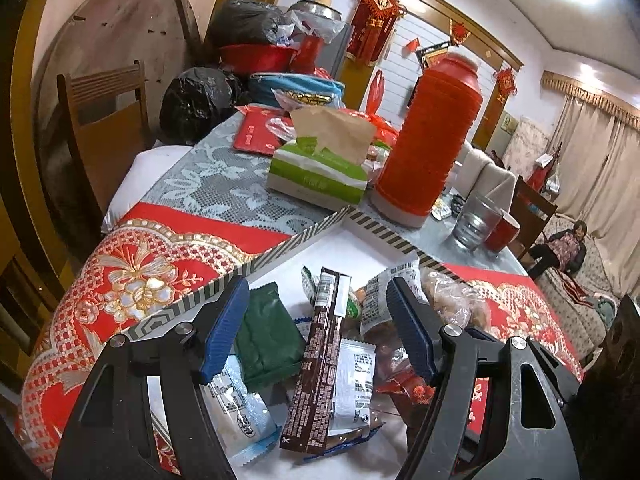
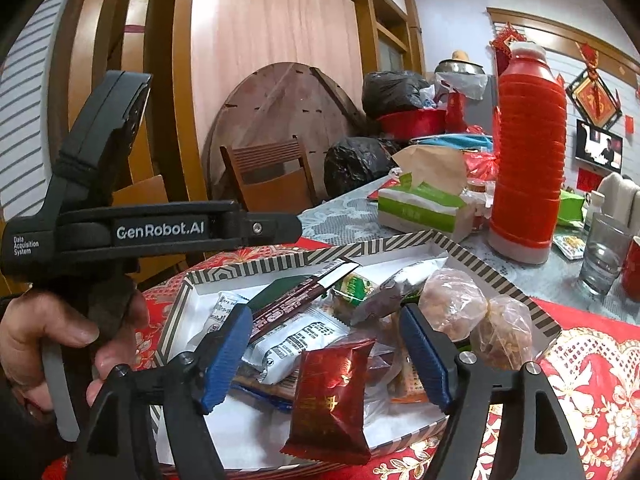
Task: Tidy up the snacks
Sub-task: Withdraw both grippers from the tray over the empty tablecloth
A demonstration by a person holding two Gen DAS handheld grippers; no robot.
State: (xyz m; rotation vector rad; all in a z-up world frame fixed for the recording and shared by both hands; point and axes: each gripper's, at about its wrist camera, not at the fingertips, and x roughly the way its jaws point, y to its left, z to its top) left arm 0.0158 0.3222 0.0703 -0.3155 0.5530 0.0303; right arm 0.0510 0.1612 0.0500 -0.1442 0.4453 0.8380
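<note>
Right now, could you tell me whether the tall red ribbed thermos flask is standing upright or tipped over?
Upright. The tall red ribbed thermos flask stands on its grey base on the lace tablecloth, cap on top, beside the green tissue box.

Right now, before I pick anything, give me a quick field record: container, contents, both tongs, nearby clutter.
container: striped-rim tray, white inside, on a red embroidered cloth
contents: loose pile; long brown bar packet, green packet, red foil packet, clear-wrapped round snacks
left tongs: open over the pile, gripping nothing
right tongs: open, red foil packet between the pads, not pinched
nearby: red thermos, tissue box, glass
</note>
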